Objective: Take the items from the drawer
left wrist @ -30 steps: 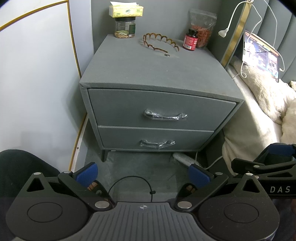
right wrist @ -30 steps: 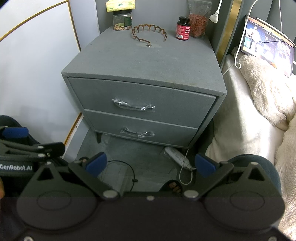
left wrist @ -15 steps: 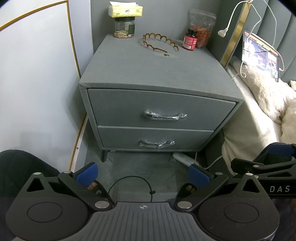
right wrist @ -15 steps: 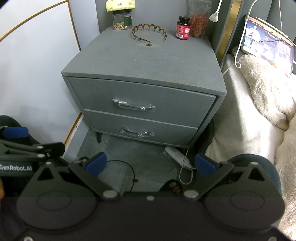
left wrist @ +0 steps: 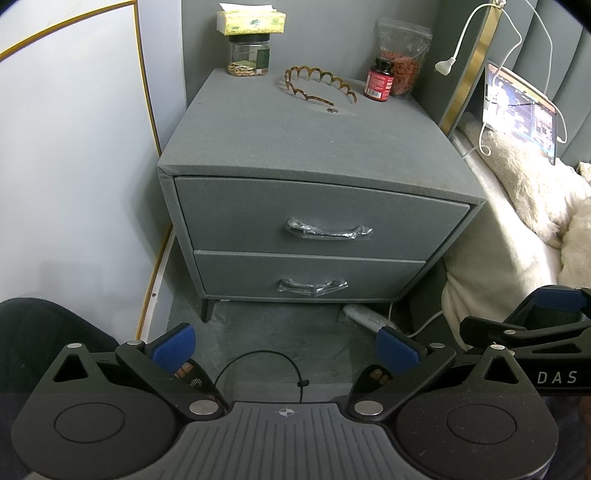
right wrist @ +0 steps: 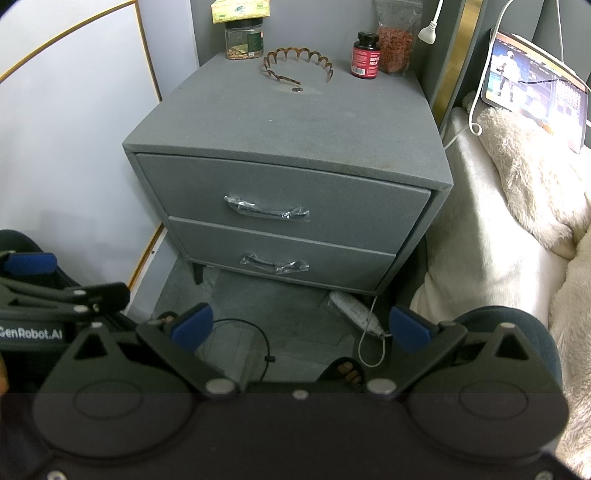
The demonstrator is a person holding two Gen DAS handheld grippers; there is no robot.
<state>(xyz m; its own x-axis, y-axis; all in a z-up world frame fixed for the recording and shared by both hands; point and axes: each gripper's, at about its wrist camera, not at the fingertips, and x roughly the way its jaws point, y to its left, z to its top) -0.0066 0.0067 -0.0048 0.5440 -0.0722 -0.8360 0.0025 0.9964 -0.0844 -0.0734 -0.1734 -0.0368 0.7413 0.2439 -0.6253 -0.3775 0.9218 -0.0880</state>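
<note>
A grey nightstand stands ahead with two drawers, both closed. The top drawer has a plastic-wrapped handle; the bottom drawer has a like handle. What the drawers hold is hidden. My left gripper is open and low over the floor, well short of the nightstand. My right gripper is open too, equally far back, and shows at the right edge of the left wrist view.
On the nightstand top sit a brown headband, a red bottle, a snack bag, a nut jar and a tissue box. A bed with a fluffy blanket and a tablet lies right. A power strip lies on the floor.
</note>
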